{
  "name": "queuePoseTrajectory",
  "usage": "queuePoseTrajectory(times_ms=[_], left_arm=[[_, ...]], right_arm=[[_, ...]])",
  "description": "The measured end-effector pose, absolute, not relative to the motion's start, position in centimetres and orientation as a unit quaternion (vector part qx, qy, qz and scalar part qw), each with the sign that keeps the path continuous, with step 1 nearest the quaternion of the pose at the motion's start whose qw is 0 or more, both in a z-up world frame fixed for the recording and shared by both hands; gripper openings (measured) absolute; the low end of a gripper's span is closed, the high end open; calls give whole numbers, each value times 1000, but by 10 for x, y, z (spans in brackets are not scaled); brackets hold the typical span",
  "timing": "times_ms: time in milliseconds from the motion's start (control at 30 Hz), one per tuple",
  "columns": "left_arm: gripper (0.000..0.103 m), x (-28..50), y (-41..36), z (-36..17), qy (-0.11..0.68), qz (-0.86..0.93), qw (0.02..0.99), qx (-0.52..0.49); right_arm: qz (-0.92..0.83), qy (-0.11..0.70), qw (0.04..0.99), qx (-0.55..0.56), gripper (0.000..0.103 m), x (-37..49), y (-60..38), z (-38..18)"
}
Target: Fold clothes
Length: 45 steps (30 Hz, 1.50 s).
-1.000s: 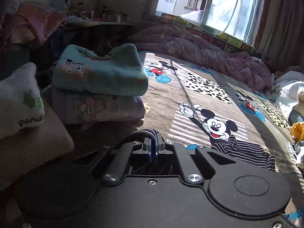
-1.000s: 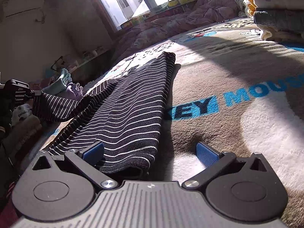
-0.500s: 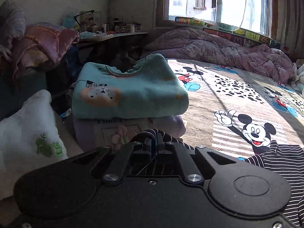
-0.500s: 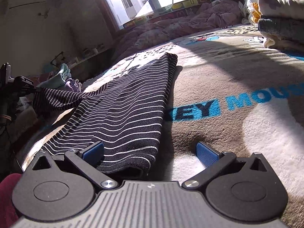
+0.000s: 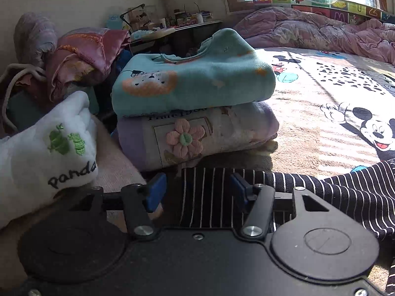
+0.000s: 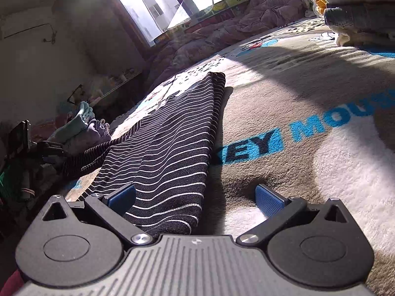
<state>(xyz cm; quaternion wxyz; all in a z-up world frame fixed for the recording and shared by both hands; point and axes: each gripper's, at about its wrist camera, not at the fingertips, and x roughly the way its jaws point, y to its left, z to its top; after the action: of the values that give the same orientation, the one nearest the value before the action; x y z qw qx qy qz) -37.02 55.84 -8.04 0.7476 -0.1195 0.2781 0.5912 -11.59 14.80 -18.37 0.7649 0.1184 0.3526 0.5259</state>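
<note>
My left fingers [image 5: 195,192] stand apart, with a striped strip of the top [image 5: 333,192] lying loose between the pads and gripped by neither. Just beyond the top on this side sits the stack [image 5: 195,113] of folded clothes, teal over lilac, with the panda pillow [image 5: 47,145] left of it; so there is little room past this end, and I judge the strip lies here to stay short of the stack.

The top [image 6: 172,145] stretches long and narrow on the bed [image 6: 308,93], doubled along its length, its far end near the window side and its near hem under my right fingers [image 6: 195,197]. Those are spread wide as well, the left pad over the hem, the right pad over bare blanket, holding nothing. Right of the top the blanket runs wide and empty up to another heap [image 6: 358,17] at the far corner, well apart. That open side is where the top could swing or fold over freely.
</note>
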Motion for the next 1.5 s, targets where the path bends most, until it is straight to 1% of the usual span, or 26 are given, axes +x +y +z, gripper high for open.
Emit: queuePoseTrajectory(times_ms=[67, 100, 167, 300, 467, 533, 633, 667, 733, 800, 833, 867, 900, 933, 967, 1033, 1067, 1100, 1200, 1267, 1300, 1333, 1367, 1433, 1467, 1500], left_arm=[[60, -377, 529, -81, 266, 538, 779, -180], [61, -380, 514, -82, 258, 509, 793, -212], [62, -385, 485, -89, 245, 447, 811, -288], [63, -386, 438, -108, 237, 384, 812, -370], [63, -378, 400, -137, 246, 341, 788, -451], [63, -376, 388, -140, 248, 348, 788, -443], [63, -373, 382, -138, 252, 352, 794, -427], [63, -374, 382, -139, 252, 353, 794, -425], [63, -375, 378, -142, 249, 355, 798, -419], [63, -375, 375, -143, 248, 360, 800, -412], [63, -374, 373, -143, 249, 362, 801, -406], [64, -373, 371, -143, 251, 365, 803, -400], [64, -372, 369, -143, 252, 366, 804, -395], [66, -371, 367, -143, 252, 366, 806, -391], [67, -371, 365, -144, 252, 366, 808, -386], [68, -373, 363, -146, 244, 366, 811, -385], [69, -374, 363, -148, 238, 365, 813, -387], [69, -376, 363, -149, 232, 363, 813, -392], [69, -381, 364, -150, 221, 358, 812, -405], [70, -382, 364, -150, 218, 357, 811, -408], [70, -382, 364, -150, 219, 357, 812, -407], [70, -381, 364, -150, 219, 358, 812, -406], [70, -381, 363, -150, 219, 359, 812, -404], [70, -379, 362, -150, 220, 360, 813, -402], [71, -379, 362, -150, 220, 361, 813, -400], [72, -378, 361, -150, 221, 362, 814, -398]], right_arm=[[517, 369, 761, 134, 97, -111, 146, -183], [511, 377, 759, 140, 94, -109, 146, -182], [502, 394, 754, 156, 91, -97, 147, -179], [488, 425, 740, 186, 91, -73, 153, -175], [491, 449, 731, 156, 92, -63, 167, -171], [492, 458, 727, 144, 91, -59, 173, -169], [493, 471, 720, 127, 86, -53, 181, -166], [491, 474, 720, 126, 82, -57, 178, -166], [484, 475, 723, 134, 80, -76, 161, -168], [477, 475, 725, 142, 70, -96, 144, -169], [474, 476, 727, 146, 68, -106, 135, -170], [472, 473, 730, 145, 59, -112, 130, -169], [471, 467, 735, 139, 33, -116, 128, -167], [470, 461, 741, 134, 19, -118, 127, -165], [467, 455, 746, 132, 13, -117, 127, -163], [461, 447, 754, 138, 11, -111, 121, -159], [458, 443, 758, 142, 4, -108, 118, -157], [454, 439, 761, 147, 3, -105, 115, -154], [448, 448, 757, 163, 4, -87, 109, -151], [452, 478, 735, 167, 13, -79, 110, -155], [452, 489, 726, 172, 46, -79, 110, -157], [451, 498, 720, 174, 69, -81, 109, -159], [454, 503, 715, 174, 87, -84, 110, -161], [467, 508, 704, 171, 65, -89, 115, -165], [473, 510, 698, 169, 45, -92, 118, -167], [479, 512, 693, 168, 28, -95, 120, -170]])
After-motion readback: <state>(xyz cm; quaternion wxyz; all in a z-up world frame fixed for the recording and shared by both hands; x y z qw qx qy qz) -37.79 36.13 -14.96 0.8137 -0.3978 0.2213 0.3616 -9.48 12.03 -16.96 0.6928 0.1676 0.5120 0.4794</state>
